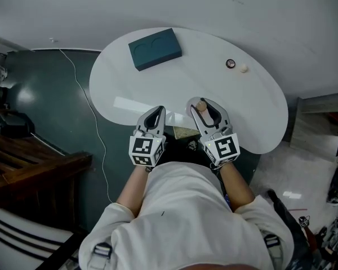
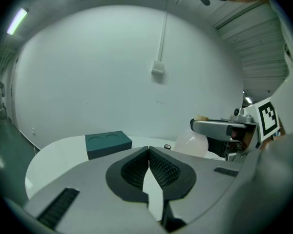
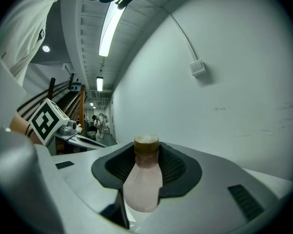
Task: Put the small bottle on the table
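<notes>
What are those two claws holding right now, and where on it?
The right gripper clamps the small bottle at its neck, just under the brown cap. The left gripper is shut, empty.

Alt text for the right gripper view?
The right gripper grips a small bottle, pale with a brown cap, upright by its neck. Behind is a white wall with a cable; the left gripper shows at the left.

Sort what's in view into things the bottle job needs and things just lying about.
Job in hand:
- small bottle, held in the right gripper
- white table

Lying about:
- teal block with two round recesses
- small dark ring
- small cream piece
- left gripper, shut and empty
</notes>
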`<state>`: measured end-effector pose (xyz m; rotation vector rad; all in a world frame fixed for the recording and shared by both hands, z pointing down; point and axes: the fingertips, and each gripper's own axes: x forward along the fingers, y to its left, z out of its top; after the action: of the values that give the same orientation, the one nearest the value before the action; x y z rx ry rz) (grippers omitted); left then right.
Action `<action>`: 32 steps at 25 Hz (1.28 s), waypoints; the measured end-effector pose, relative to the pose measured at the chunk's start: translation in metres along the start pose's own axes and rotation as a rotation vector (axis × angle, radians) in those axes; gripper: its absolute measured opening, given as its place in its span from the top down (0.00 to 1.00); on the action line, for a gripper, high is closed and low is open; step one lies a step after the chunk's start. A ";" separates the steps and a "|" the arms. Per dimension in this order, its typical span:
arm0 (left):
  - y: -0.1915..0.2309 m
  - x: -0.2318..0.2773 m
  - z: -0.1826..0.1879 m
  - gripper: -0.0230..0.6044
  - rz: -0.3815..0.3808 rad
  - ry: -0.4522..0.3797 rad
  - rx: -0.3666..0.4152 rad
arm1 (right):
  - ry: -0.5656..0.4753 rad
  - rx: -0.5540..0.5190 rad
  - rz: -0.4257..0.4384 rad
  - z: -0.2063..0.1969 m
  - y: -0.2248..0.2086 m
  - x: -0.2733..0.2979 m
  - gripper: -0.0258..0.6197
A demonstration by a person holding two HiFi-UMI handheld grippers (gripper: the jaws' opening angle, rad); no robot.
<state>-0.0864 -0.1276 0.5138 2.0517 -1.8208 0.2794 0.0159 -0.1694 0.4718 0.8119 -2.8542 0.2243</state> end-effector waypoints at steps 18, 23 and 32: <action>0.122 0.025 -0.012 0.93 -0.003 0.056 -0.027 | 0.072 0.027 0.019 -0.012 0.032 0.131 0.74; 0.153 0.026 -0.022 0.93 -0.006 0.075 -0.040 | 0.086 0.033 0.025 -0.017 0.044 0.163 0.74; 0.196 0.038 -0.035 0.93 -0.023 0.098 -0.051 | 0.117 0.036 0.030 -0.027 0.061 0.211 0.74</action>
<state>-0.2703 -0.1651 0.5897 1.9871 -1.7274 0.3181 -0.1902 -0.2204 0.5342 0.7368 -2.7618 0.3173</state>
